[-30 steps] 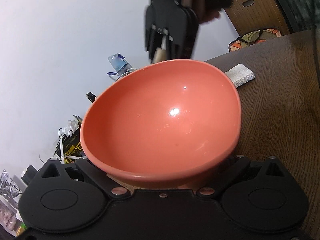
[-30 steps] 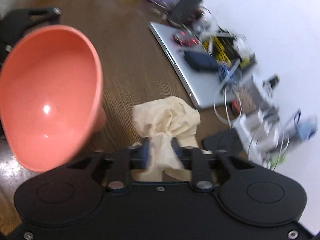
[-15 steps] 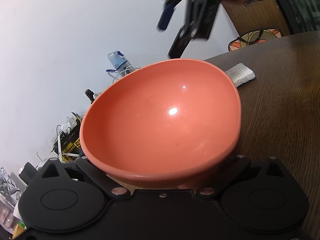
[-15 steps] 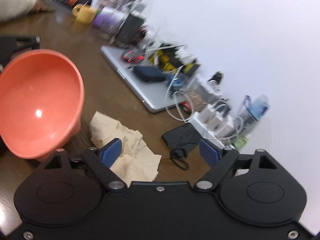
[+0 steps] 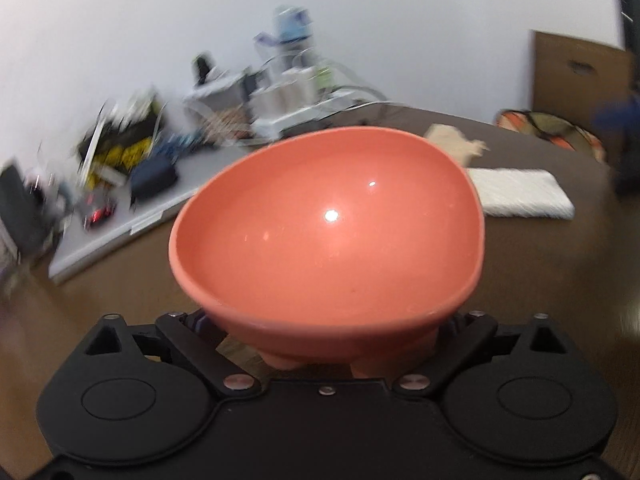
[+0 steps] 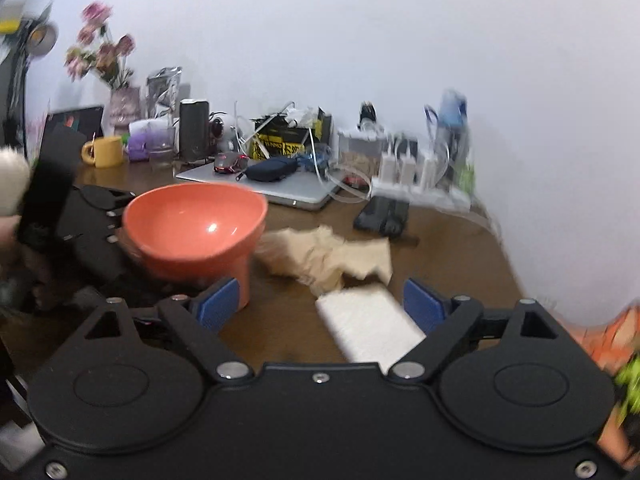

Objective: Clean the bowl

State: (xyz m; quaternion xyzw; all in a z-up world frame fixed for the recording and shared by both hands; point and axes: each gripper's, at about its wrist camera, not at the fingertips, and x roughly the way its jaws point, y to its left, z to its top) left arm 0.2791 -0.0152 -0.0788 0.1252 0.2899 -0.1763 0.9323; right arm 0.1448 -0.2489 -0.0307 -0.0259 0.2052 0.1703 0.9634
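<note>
Gripping the glossy, rounded coral bowl (image 5: pixel 328 232), left gripper (image 5: pixel 326 330) stays clamped.

From my left claw (image 5: pixel 326 344) I can't see the fingertips: the bowl (image 5: pixel 328 236) covers them and its own foot, so the grip itself is hidden. The clutter (image 5: pixel 132 152) beyond the bowl is smeared past reading. From my right claw (image 6: pixel 320 308), the white pad (image 6: pixel 368 328) runs under the housing, and the left claw (image 6: pixel 88 236) blurs into the frame's edge.
</note>
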